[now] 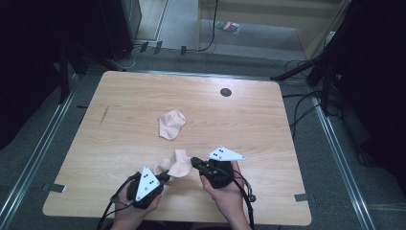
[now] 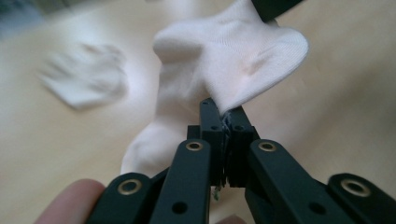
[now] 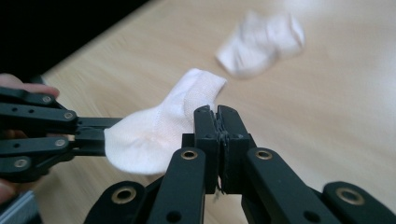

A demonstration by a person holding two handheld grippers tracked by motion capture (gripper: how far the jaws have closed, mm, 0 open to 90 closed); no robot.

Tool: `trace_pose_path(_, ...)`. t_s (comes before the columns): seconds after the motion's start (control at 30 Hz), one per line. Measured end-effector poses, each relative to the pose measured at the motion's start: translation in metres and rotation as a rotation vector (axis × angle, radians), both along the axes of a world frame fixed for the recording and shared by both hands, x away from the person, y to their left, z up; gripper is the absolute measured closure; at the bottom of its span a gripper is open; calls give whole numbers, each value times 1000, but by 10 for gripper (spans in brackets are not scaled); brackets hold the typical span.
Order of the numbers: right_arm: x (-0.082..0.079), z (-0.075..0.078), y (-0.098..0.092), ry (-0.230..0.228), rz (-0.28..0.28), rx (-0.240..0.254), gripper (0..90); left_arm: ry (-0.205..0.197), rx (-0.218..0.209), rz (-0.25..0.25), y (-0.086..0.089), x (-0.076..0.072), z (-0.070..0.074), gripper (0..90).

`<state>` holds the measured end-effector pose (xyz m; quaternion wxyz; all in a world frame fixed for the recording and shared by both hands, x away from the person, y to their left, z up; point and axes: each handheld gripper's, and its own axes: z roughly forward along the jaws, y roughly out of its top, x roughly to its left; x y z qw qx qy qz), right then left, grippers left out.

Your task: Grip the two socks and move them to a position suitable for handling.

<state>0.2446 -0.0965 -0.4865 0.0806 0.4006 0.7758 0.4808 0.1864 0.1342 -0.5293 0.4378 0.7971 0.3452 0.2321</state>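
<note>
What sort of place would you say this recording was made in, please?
Probably a lab or recording studio: a bare wooden table between floor rails, loose cables on grey carpet, dark equipment around.

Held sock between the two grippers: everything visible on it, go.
The held sock is a short ankle sock in pale pink-white, fine-ribbed knit, soft and crumpled. It hangs stretched between the grippers over the near part of the wooden table. The left gripper is shut on one edge, the right gripper on the other, so fabric bunches at each pinch. Whether its underside touches the tabletop cannot be told. It lies apart from the second sock farther back.
</note>
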Motion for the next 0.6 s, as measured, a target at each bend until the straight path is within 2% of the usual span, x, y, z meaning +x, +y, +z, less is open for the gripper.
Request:
trace_pose_path(0.03, 2, -6, -3, 16, -7, -14, 890, 40, -8, -25, -2, 2, -5, 845)
trace_pose_path(0.07, 5, -14, -8, 22, -26, -51, 890, 68, -23, -52, -1, 4, -9, 791)
trace_pose_path(0.1, 7, -20, -11, 27, -38, -90, 890, 78, -41, -64, 0, 5, -10, 739)
trace_pose_path(0.17, 11, -28, -19, 49, -48, -113, 889, 88, -86, -92, 7, 7, -8, 629)
trace_pose_path(0.23, 15, -30, -24, 46, -50, -146, 887, 86, -124, -97, 19, 10, -5, 560)
trace_pose_path(0.33, 18, -30, -31, 59, -46, -142, 821, 93, -177, -29, 41, 19, -3, 525)
trace_pose_path(0.4, 19, -30, -36, 36, -98, -147, 714, 107, -187, 60, 55, 27, -3, 527)
trace_pose_path(0.47, 20, -30, -42, 51, -139, -120, 690, 154, -221, 129, 67, 34, -6, 530)
trace_pose_path(0.5, 20, -30, -44, 62, -145, -101, 671, 176, -224, 153, 69, 37, -8, 530)
trace_pose_path(0.53, 20, -30, -46, 70, -148, -89, 645, 197, -214, 166, 70, 39, -10, 534)
trace_pose_path(0.6, 19, -34, -46, 85, -153, -99, 618, 233, -215, 149, 68, 41, -13, 540)
